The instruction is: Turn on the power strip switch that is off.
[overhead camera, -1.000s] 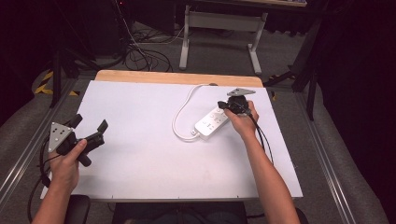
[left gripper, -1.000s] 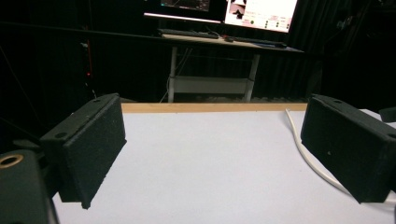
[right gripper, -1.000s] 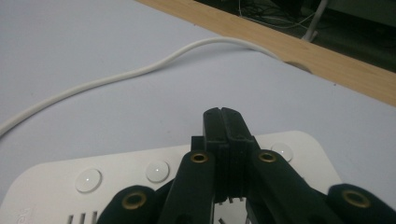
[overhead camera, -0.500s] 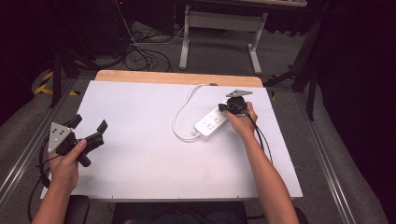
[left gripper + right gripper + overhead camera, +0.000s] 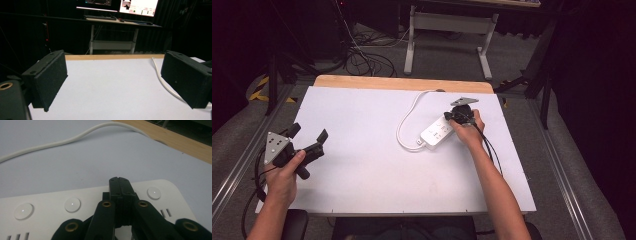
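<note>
White surface. Power strip lies right of centre, angled; its white cord loops left, then runs to the far edge. Right gripper over the strip's far end, fingers pressed together, tips on the top face among round buttons. Left gripper near left edge, off the surface, fingers wide, holding nothing.

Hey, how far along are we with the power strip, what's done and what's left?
Done: nothing visibly finished; the white power strip lies flat, cord looped.
In hand: the right gripper, shut, tips over the strip among its round buttons, seemingly pressing.
Left: unclear. The left gripper waits open.
</note>
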Action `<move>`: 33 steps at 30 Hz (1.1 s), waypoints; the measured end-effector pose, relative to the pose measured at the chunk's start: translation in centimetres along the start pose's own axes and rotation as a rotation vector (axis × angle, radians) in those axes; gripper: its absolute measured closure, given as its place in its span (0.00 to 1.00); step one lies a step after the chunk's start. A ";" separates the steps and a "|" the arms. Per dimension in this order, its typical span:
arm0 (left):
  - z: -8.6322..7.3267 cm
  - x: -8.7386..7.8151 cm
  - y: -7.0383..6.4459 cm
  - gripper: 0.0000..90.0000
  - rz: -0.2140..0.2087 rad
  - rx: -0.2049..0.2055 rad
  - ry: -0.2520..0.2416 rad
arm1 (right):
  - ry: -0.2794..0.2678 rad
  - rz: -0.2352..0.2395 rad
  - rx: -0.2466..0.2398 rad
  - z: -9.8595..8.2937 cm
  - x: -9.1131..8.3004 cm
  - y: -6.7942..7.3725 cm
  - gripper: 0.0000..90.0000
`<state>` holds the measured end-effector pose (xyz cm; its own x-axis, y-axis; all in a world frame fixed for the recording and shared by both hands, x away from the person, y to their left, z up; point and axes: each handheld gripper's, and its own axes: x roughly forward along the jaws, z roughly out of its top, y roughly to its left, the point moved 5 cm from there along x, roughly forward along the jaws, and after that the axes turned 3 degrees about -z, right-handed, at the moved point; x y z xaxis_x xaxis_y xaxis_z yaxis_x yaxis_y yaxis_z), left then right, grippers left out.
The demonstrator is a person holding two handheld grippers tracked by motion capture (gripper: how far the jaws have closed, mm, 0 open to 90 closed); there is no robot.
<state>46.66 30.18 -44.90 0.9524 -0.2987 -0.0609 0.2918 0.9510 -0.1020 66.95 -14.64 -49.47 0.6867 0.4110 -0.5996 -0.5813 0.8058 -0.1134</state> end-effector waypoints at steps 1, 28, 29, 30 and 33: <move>0.0 0.0 0.0 0.08 0.001 -0.002 -0.001 | -0.001 0.003 0.012 -0.1 0.0 -0.1 1.00; 0.1 -0.4 0.1 0.08 0.003 -0.007 -0.005 | 0.015 -0.058 -0.028 -0.1 0.0 0.7 1.00; 0.1 -0.4 0.1 0.08 0.004 -0.009 -0.005 | 0.015 -0.059 -0.029 -0.1 0.0 0.7 1.00; 0.1 -0.4 0.1 0.08 0.003 -0.009 -0.005 | 0.016 -0.060 -0.030 -0.1 0.0 0.7 1.00; 0.1 -0.3 0.0 0.08 0.002 -0.010 -0.006 | 0.015 -0.061 -0.032 -0.1 0.0 0.7 1.00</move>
<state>46.40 30.32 -44.83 0.9535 -0.2965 -0.0550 0.2892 0.9507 -0.1119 66.44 -14.10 -49.62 0.7146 0.3547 -0.6029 -0.5523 0.8151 -0.1750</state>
